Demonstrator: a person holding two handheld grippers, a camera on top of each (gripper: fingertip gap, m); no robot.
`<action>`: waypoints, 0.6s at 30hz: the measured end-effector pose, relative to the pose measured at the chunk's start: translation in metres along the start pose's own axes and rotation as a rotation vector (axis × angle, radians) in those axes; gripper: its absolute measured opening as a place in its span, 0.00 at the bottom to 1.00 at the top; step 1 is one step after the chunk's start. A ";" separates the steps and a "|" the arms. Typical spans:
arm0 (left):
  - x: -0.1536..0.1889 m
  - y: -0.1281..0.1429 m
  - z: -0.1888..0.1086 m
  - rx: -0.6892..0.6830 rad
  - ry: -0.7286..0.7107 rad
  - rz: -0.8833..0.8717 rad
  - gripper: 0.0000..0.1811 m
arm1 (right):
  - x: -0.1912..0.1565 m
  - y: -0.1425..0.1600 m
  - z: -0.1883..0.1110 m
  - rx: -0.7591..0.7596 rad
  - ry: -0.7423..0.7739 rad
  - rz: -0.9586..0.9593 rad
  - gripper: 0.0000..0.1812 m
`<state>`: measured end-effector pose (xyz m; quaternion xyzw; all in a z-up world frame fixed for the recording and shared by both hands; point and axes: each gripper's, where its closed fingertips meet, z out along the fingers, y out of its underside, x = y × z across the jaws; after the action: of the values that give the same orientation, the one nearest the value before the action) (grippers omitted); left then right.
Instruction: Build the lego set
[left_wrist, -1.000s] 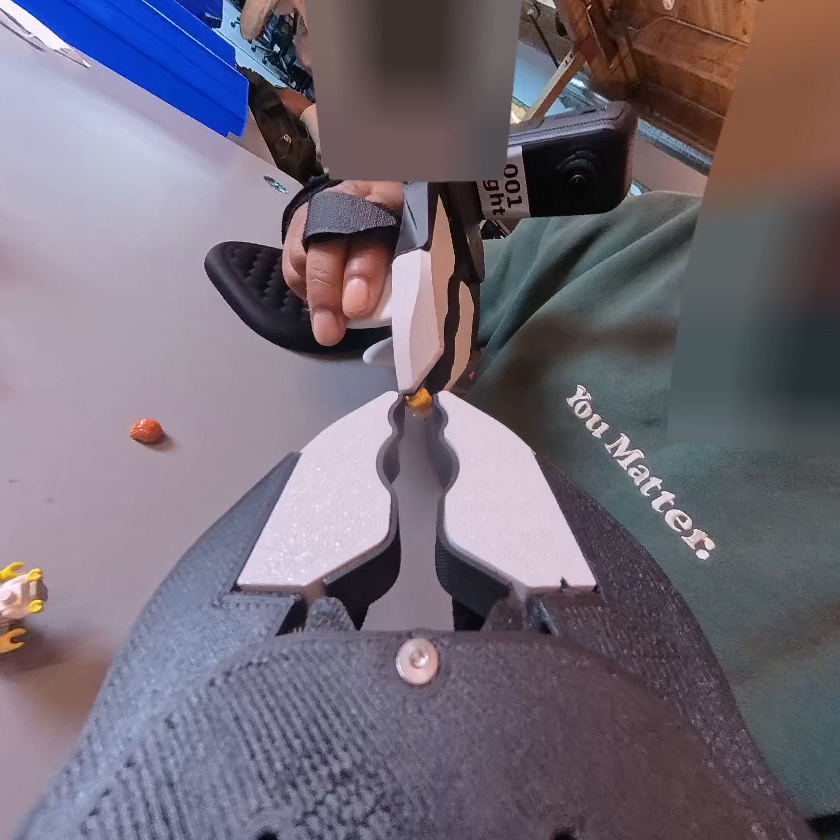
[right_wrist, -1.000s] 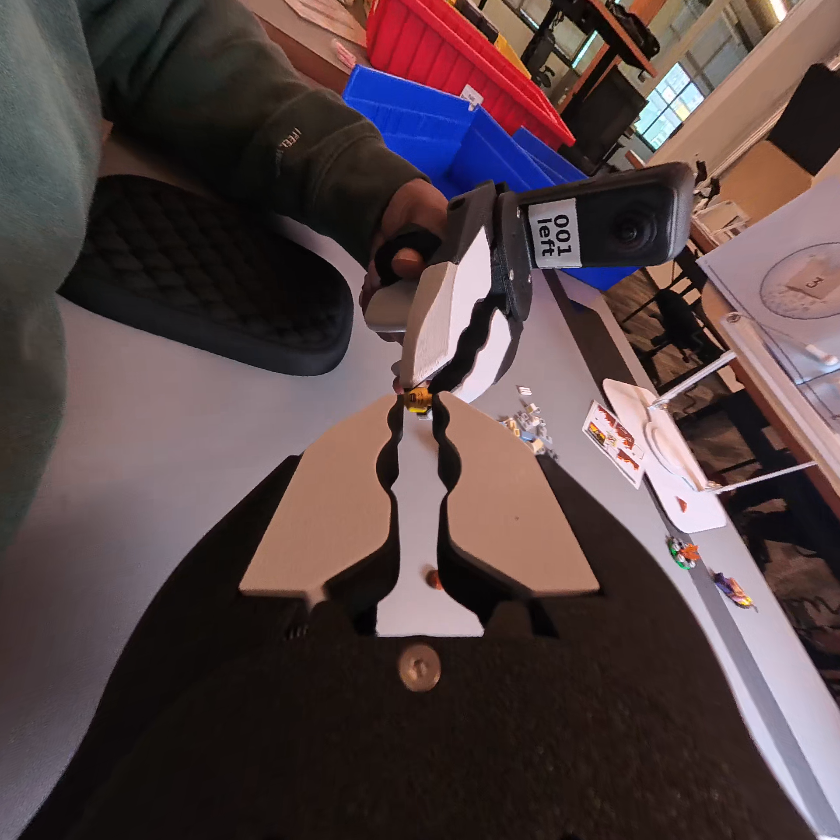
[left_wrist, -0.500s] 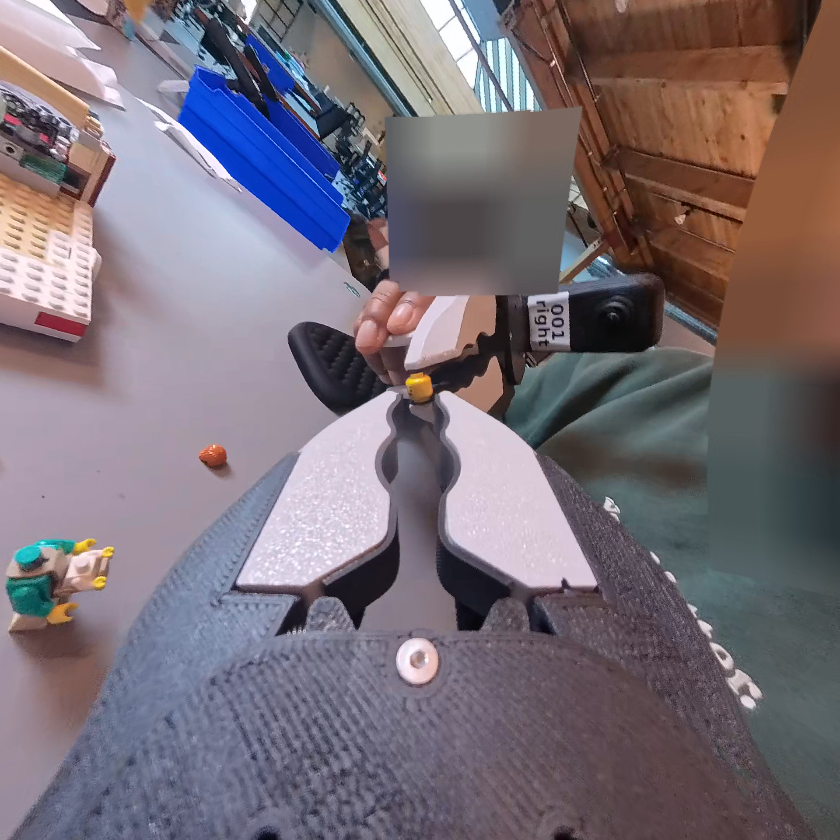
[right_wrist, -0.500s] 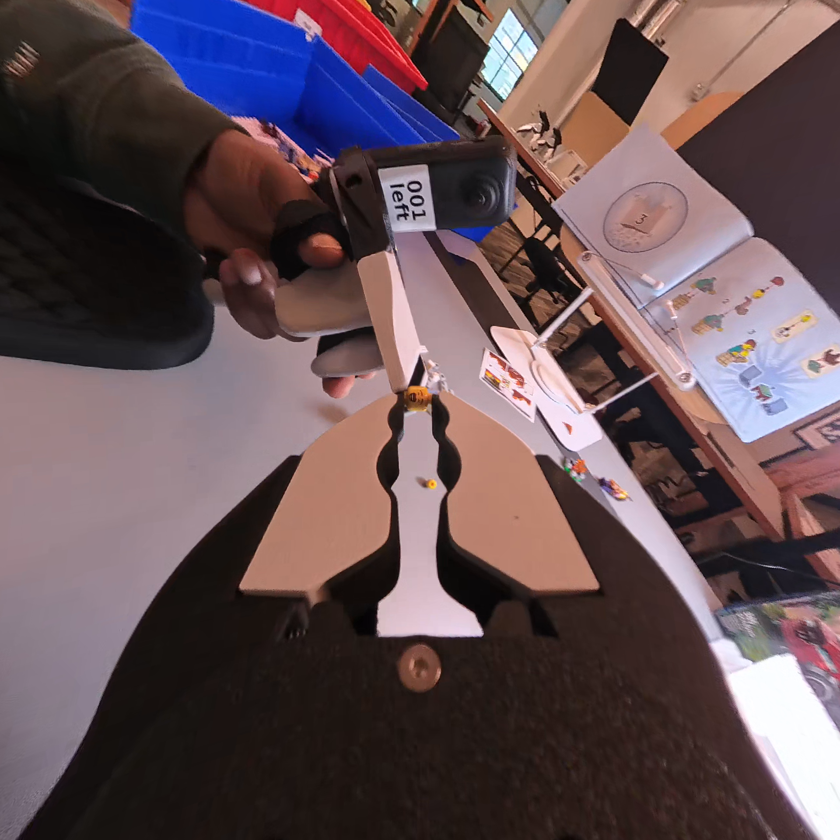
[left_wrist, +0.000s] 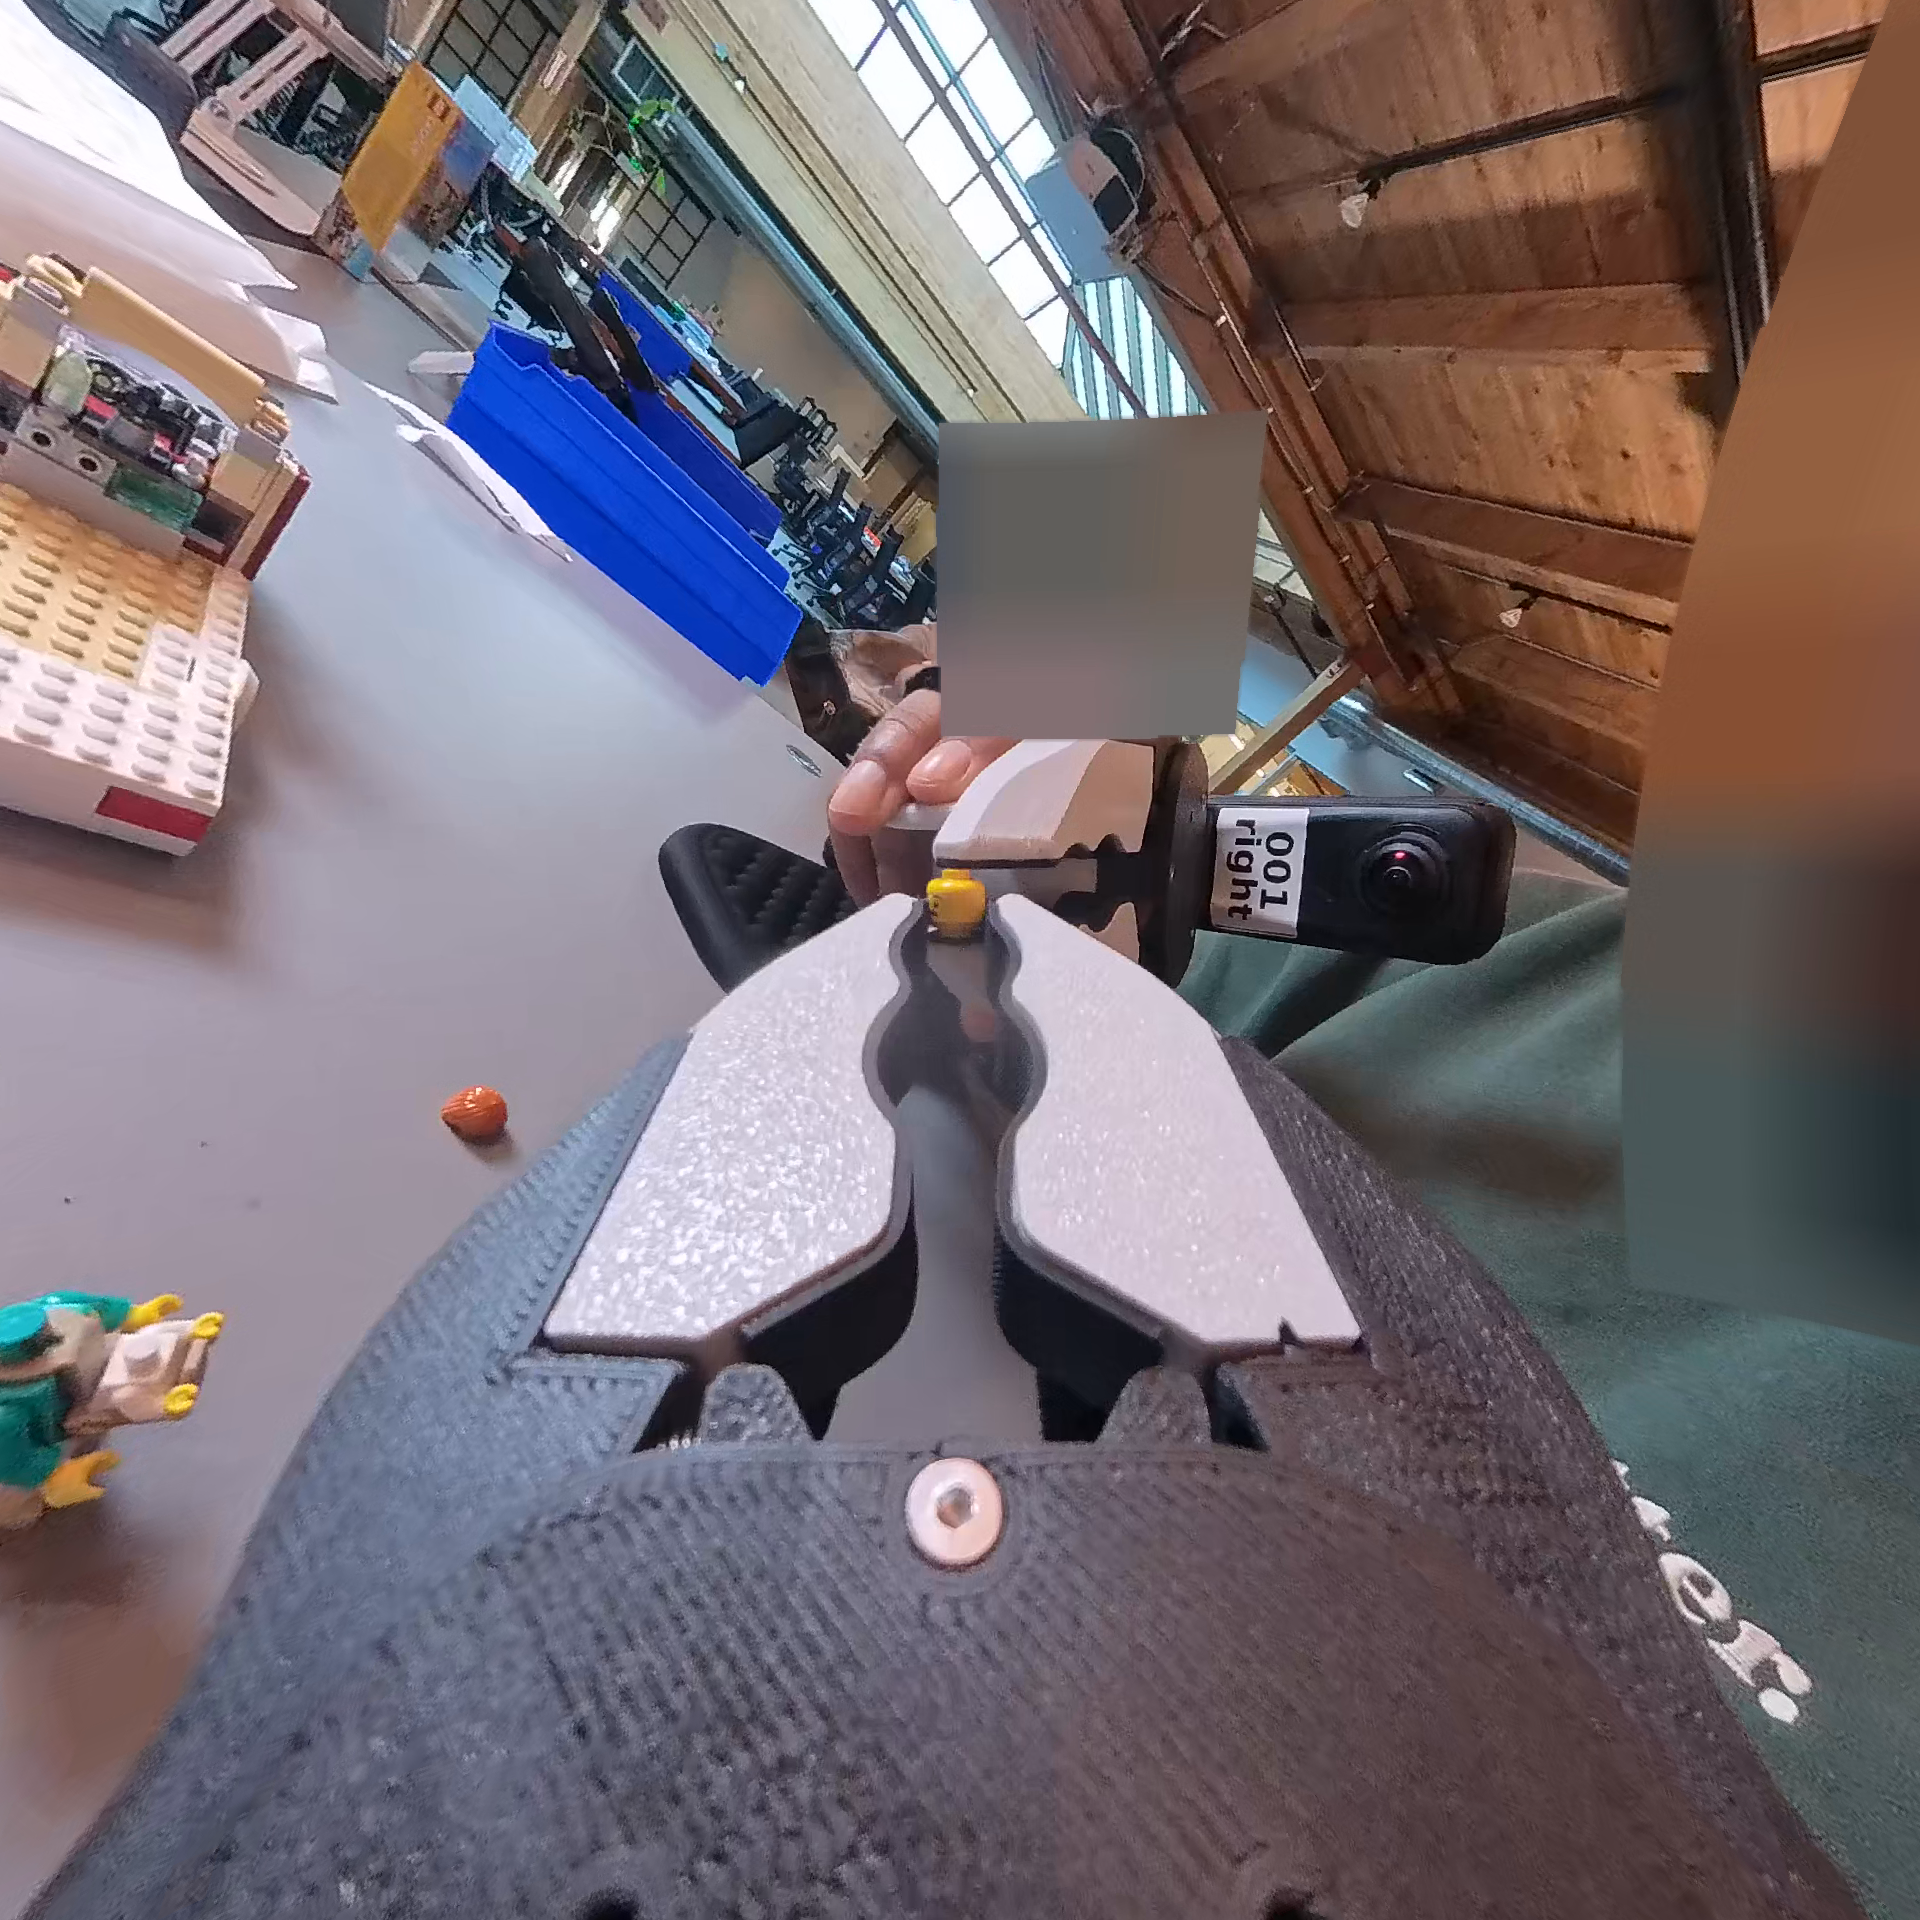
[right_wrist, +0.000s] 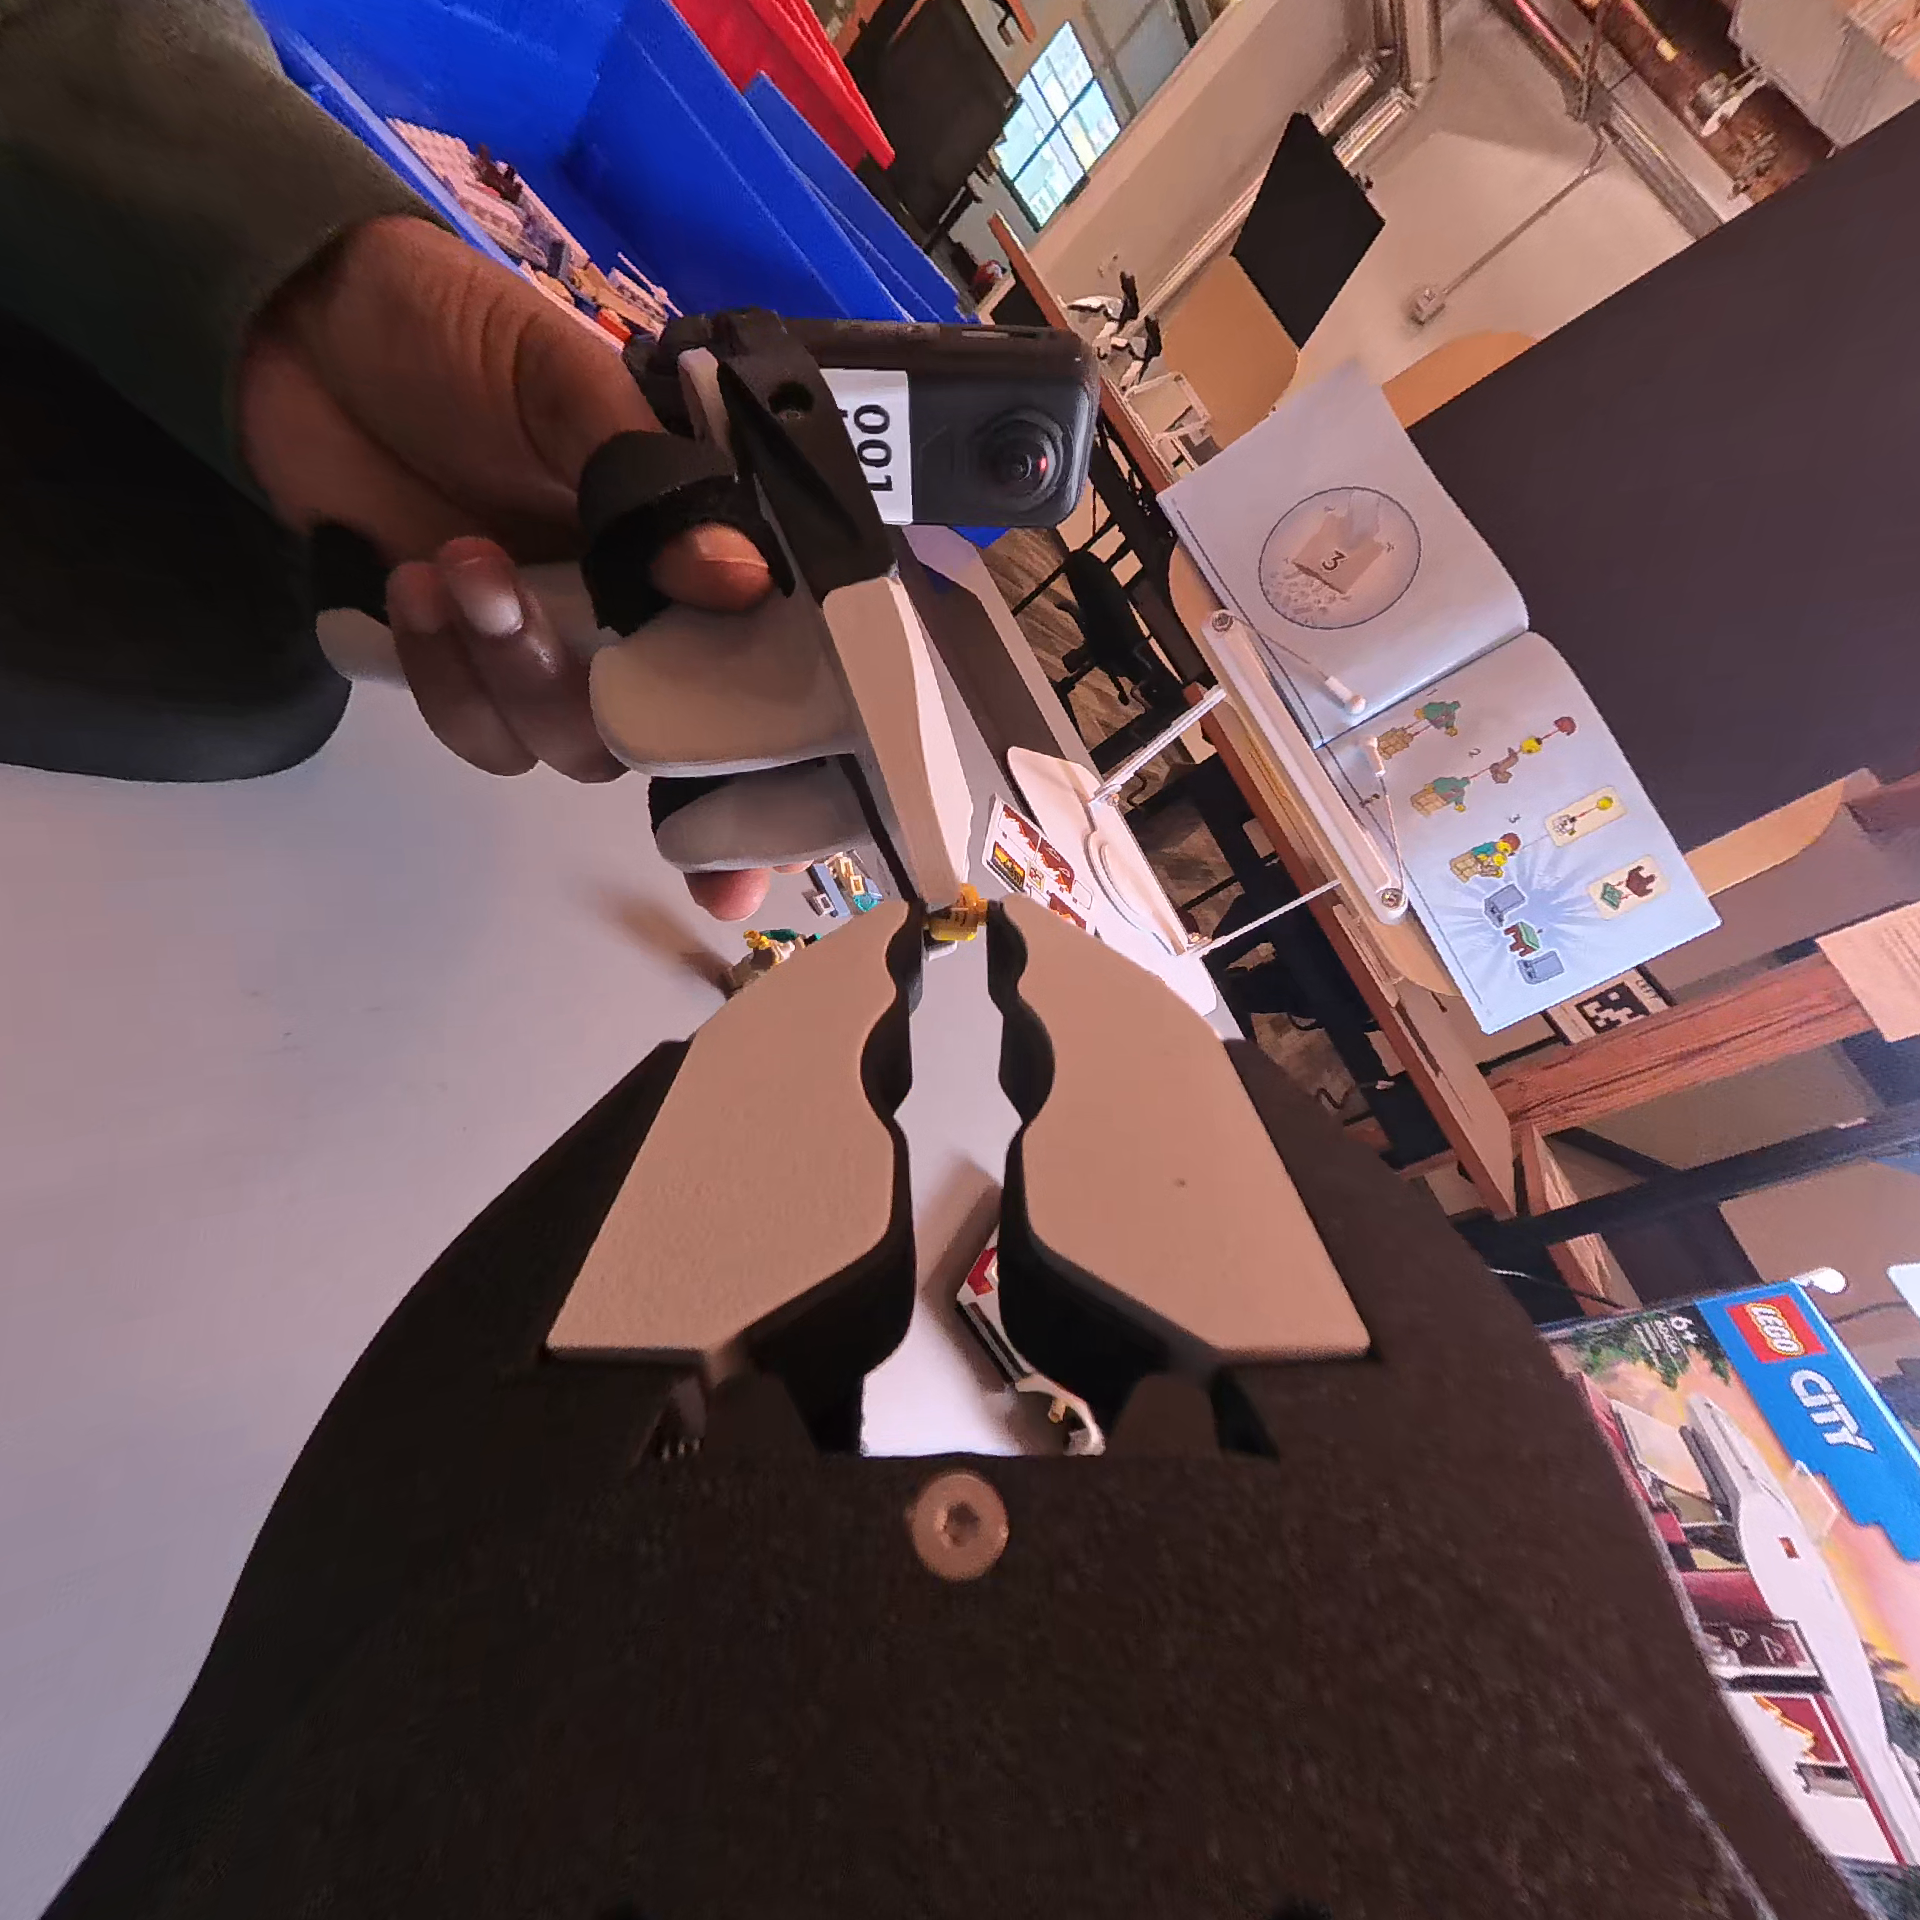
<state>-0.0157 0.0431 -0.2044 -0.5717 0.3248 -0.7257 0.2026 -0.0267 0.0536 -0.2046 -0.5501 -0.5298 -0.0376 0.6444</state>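
Small yellow minifigure head (left_wrist: 956, 902): pinched at the jaw tips of the left gripper (left_wrist: 954, 914), stud end up, above the grey bench (left_wrist: 436, 935); right gripper (right_wrist: 951, 925), jaws narrowly parted around it, meets it tip to tip.

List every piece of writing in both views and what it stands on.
I won't quote writing; here is what bears it.
White right-camera label: camera on the right gripper.
White left-camera label: camera on the left gripper.
White lettering: green sweatshirt.
Brand and numbers: set box.
Step numbers: open instruction booklet.
Sticker sheet, yellow box: too small to read.
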 end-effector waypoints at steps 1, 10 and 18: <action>0.001 0.000 0.000 0.003 0.003 0.003 0.06 | 0.000 -0.001 0.000 0.002 0.001 -0.001 0.06; -0.007 -0.009 -0.022 0.022 -0.026 0.128 0.06 | -0.019 0.060 -0.004 -0.235 -0.468 0.465 0.11; -0.023 0.000 -0.028 -0.002 -0.089 0.124 0.06 | -0.049 0.111 0.002 -0.493 -0.736 0.568 0.09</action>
<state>-0.0370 0.0655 -0.2241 -0.5823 0.3509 -0.6853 0.2609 0.0205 0.0723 -0.3144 -0.7841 -0.5266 0.2108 0.2521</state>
